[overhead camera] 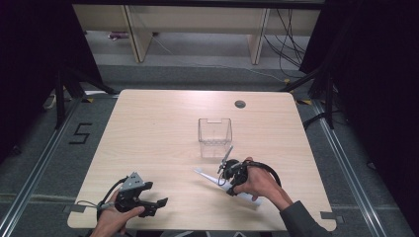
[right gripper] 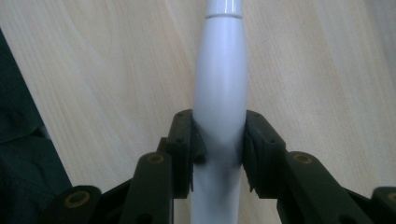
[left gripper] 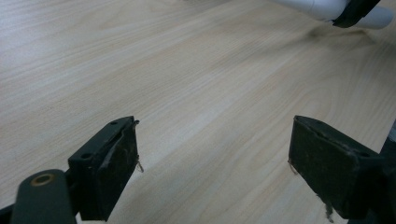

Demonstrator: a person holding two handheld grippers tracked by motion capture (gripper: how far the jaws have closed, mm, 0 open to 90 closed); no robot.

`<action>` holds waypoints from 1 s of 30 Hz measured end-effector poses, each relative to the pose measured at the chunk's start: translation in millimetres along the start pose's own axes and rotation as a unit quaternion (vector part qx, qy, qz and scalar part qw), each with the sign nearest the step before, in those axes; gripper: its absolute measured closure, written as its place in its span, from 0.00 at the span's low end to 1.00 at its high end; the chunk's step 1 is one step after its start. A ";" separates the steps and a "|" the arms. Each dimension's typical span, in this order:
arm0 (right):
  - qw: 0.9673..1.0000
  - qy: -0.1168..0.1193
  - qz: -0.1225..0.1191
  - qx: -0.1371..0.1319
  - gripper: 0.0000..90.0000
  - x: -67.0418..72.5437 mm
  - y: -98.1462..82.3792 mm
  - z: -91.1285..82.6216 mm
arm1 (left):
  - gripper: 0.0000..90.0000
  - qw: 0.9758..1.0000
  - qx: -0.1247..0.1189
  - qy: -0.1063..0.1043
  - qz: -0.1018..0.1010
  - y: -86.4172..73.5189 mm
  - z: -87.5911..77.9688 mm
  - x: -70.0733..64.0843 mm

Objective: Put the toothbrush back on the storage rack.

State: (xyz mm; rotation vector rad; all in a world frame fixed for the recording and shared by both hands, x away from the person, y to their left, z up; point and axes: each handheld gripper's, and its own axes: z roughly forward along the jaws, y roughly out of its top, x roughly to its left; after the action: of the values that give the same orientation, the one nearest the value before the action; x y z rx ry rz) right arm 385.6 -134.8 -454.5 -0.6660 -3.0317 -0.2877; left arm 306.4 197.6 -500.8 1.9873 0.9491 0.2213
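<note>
A long white tapered handle [overhead camera: 206,176] lies slantwise on the wooden table [overhead camera: 148,128], near its front right. My right gripper [overhead camera: 229,188] comes down on its middle, and in the right gripper view both jaws press the handle [right gripper: 219,84] from either side, so my right gripper [right gripper: 219,137] is shut on it. A clear plastic box [overhead camera: 215,136] stands upright just behind it. At the front left my left gripper [overhead camera: 157,194] rests low over bare wood, and its jaws [left gripper: 212,144] stand wide open around nothing. The white handle [left gripper: 317,7] shows far off in that view.
A round grommet hole [overhead camera: 240,104] sits near the table's far edge. Dark curtains flank both sides, and shelving legs and cables lie on the floor beyond. The table's front edge runs just under both hands.
</note>
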 end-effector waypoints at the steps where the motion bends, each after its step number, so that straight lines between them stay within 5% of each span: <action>1: 1.000 -0.003 -0.001 -0.015 0.74 -1.6 -2.2 -2.6 | 0.17 1.000 -0.001 0.001 -0.003 0.0 0.3 0.2; 5: 0.999 -0.004 0.013 -0.035 0.74 -4.1 -7.5 -8.3 | 0.17 1.000 0.000 0.000 0.000 0.1 0.1 0.2; 7: 0.997 0.001 0.025 -0.066 0.74 -5.2 -12.6 -14.6 | 0.17 1.000 -0.002 -0.001 -0.003 0.0 0.6 -0.2; 13: 0.994 0.006 0.020 -0.110 0.74 -8.5 -22.1 -22.1 | 0.17 1.000 -0.001 0.001 -0.001 0.3 -0.2 -0.6; 19: 0.986 0.001 0.025 -0.165 0.74 -14.6 -32.1 -35.6 | 0.17 1.000 -0.005 -0.001 -0.005 -0.3 1.3 -0.5; 21: 0.986 -0.002 0.027 -0.166 0.74 -14.8 -32.5 -37.0 | 0.17 1.000 -0.005 -0.002 -0.004 -0.4 1.8 -0.4; 30: 0.973 -0.004 0.064 -0.221 0.74 -18.1 -36.5 -46.9 | 0.17 1.000 -0.004 -0.002 -0.004 -0.8 1.8 -0.7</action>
State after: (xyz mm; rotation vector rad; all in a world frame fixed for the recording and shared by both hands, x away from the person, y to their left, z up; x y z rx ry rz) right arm 386.0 -183.5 -416.0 -0.8755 -2.9287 -0.9730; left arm 306.4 196.2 -502.4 1.9766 0.9527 0.2168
